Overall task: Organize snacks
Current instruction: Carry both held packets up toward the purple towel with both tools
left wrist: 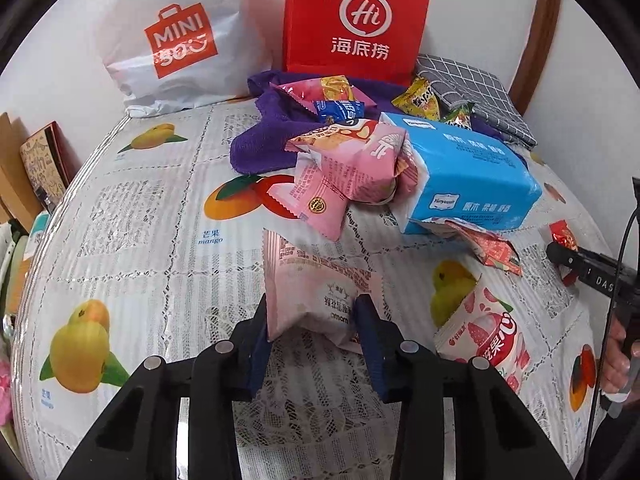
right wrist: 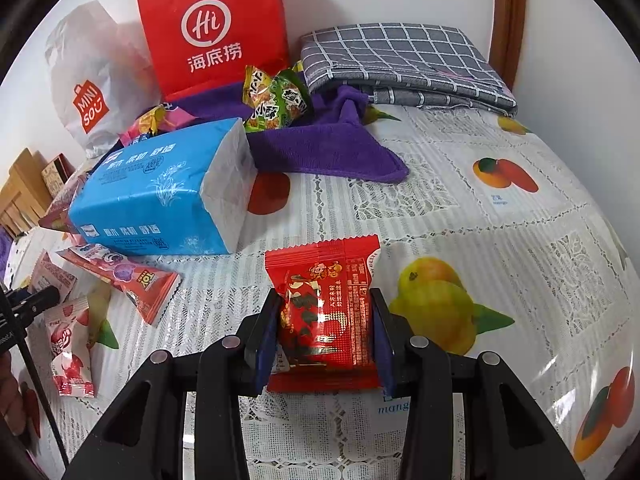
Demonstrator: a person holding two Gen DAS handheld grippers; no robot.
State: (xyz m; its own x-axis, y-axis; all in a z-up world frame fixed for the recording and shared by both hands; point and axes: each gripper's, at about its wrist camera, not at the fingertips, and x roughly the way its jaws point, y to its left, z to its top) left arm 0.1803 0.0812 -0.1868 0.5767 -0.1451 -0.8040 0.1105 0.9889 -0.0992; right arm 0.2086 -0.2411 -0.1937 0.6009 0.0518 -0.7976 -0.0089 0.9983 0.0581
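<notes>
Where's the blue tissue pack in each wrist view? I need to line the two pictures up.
Left wrist view: the blue tissue pack sits right of centre in the upper half, leaning on pink snack packets.
Right wrist view: the blue tissue pack sits left of centre, its white end facing the camera.
Shared landmark: the red paper bag stands against the wall behind the pack in both.

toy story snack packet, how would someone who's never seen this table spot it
Find the big blue tissue pack lying on the fruit-print tablecloth. The toy story packet lies flat against its near bottom edge, one end tucked underneath. It is the only long red wrapper with purple cartoon art; the nearby strawberry packet is pink-white.
</notes>
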